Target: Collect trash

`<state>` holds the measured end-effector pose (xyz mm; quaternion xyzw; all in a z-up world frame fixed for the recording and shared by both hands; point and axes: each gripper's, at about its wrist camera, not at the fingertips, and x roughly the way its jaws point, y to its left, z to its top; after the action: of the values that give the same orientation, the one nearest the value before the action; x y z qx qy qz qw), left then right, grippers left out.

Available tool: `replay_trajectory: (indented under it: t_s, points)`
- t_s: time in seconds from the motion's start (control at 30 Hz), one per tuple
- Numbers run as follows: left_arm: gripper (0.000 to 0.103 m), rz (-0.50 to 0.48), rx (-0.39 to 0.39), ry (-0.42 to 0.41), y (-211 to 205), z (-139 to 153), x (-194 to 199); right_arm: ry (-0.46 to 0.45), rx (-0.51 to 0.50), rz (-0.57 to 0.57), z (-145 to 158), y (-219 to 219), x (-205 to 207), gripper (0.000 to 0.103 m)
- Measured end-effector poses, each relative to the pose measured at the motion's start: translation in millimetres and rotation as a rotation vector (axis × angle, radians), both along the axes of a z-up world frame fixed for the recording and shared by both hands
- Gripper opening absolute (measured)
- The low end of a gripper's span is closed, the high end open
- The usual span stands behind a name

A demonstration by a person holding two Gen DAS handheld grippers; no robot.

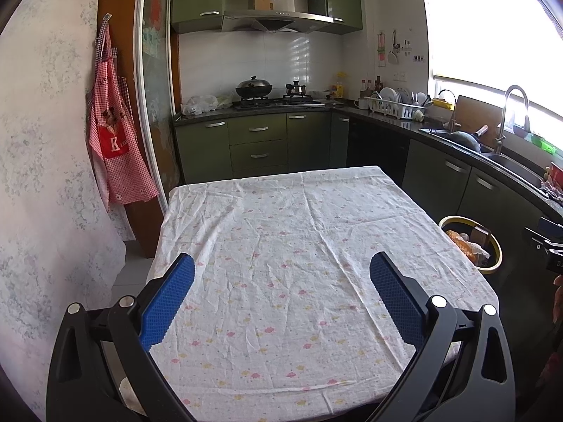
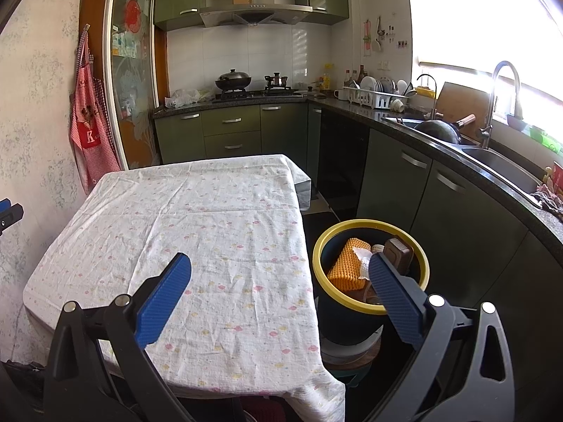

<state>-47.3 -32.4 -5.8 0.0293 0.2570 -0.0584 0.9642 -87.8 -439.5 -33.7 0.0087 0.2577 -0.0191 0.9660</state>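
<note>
Beside the table's right edge stands a yellow-rimmed trash bin (image 2: 371, 267) holding an orange sponge (image 2: 348, 265) and other scraps. Over the flowered tablecloth (image 1: 281, 253), left gripper (image 1: 281, 297) and right gripper (image 2: 279, 297) both gape empty; green kitchen cabinets (image 1: 258, 140) lie beyond.

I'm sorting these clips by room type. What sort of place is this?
A home kitchen, most likely. A gas stove with a lidded wok sits under a range hood, a dish rack stands beside the sink, and a cloth-covered table has a yellow-rimmed trash bin next to it.
</note>
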Motion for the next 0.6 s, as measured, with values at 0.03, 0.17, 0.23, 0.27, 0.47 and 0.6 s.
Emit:
replay_trajectory:
  t_s: [0.03,0.17,0.23,0.27,0.47,0.6]
  points:
    - [0.098,-0.001,-0.003,-0.001,-0.4,0.7,0.5,0.000,-0.001,0.000,1.3,-0.5,1.5,0.096]
    - [0.098,0.001,0.015,-0.032,-0.5,0.9,-0.3,0.008,0.000,0.001,-5.0,0.5,2.3,0.096]
    - [0.098,0.003,0.031,-0.035,-2.5,0.0,0.9,0.013,0.001,0.002,-7.5,1.4,2.5,0.096]
    - [0.098,0.003,0.035,-0.030,-3.3,-1.0,2.3,0.015,0.002,0.002,-7.6,1.8,4.9,0.096]
    - [0.098,-0.016,0.019,0.052,-2.8,-9.2,28.2,0.033,-0.002,0.009,-10.4,5.0,10.9,0.096]
    - [0.098,-0.010,-0.010,0.109,7.3,-21.0,65.2,0.065,-0.001,0.042,-11.6,8.1,38.4,0.096]
